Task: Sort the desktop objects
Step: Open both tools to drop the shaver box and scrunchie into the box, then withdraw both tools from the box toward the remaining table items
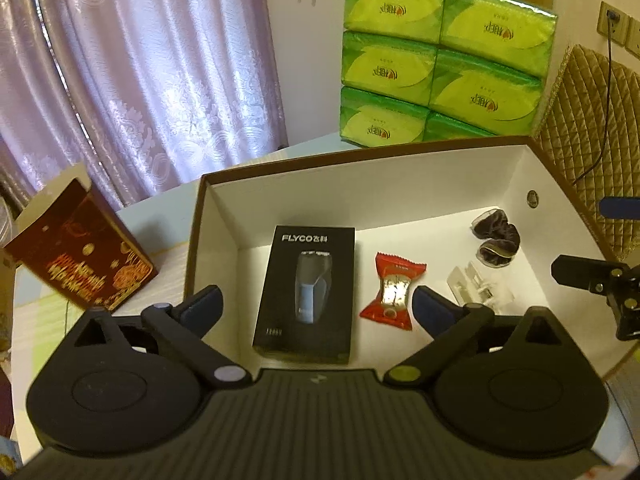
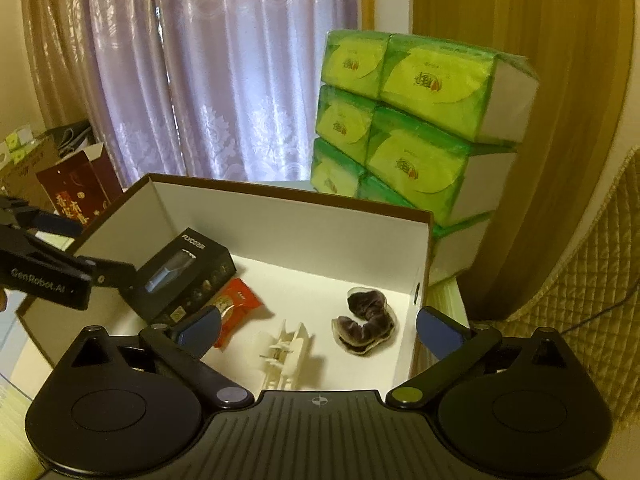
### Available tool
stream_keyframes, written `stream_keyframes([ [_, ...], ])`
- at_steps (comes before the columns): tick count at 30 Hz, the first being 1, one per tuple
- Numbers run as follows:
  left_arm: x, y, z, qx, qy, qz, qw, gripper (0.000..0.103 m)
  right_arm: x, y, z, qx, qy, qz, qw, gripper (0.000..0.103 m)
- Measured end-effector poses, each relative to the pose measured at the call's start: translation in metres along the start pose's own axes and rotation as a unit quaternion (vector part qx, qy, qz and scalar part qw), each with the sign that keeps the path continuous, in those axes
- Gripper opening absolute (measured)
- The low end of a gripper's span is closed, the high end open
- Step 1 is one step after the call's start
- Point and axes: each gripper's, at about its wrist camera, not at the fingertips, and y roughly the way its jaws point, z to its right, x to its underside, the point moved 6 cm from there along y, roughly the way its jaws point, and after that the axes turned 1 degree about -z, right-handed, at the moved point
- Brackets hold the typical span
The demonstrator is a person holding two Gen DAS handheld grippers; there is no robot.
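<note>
Cardboard storage box (image 1: 224,216), brown outside and white inside, fills the middle of both wrist views and holds four things. Toward its left side in the left wrist view lies a black rectangular FLYCO shaver carton (image 1: 306,292), flat on the floor of the box. Just right of it, apart from it, sits a red foil-wrapped candy (image 1: 392,290). Further right is a clear plastic clip-like piece (image 1: 478,286), and above that, near the right wall, a dark purple velvet scrunchie in clear wrapping (image 1: 496,238).

The left gripper (image 1: 316,308) hovers at the lower centre of its frame with its blue-padded fingers spread wide and nothing between them; the shaver carton and candy show in the gap. The right gripper (image 2: 318,330) is likewise spread wide and empty, with the clear piece and scrunchie seen between its fingers.

Behind the box, at upper right, stands a stack of green tissue packs (image 1: 444,64). A dark red printed paper carton (image 1: 80,256) stands at the left of the frame, and lilac patterned curtains (image 1: 140,72) hang behind.
</note>
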Motion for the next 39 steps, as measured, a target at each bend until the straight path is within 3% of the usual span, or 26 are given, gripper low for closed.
stream_keyframes([
  [8, 0.018, -0.042, -0.001, -0.01, -0.034, 0.025, 0.9991, 0.1, 0.012, -0.026, -0.008, 0.002, 0.025, -0.006, 1.0, 0.101],
  [19, 0.059, -0.09, -0.003, -0.043, -0.064, 0.016, 0.9969, 0.1, 0.027, -0.07, -0.026, -0.002, 0.056, 0.008, 0.998, 0.101],
  [39, 0.131, -0.166, 0.007, -0.035, -0.083, 0.014, 0.9959, 0.1, 0.076, -0.144, -0.07, -0.014, 0.058, 0.012, 0.998, 0.101],
])
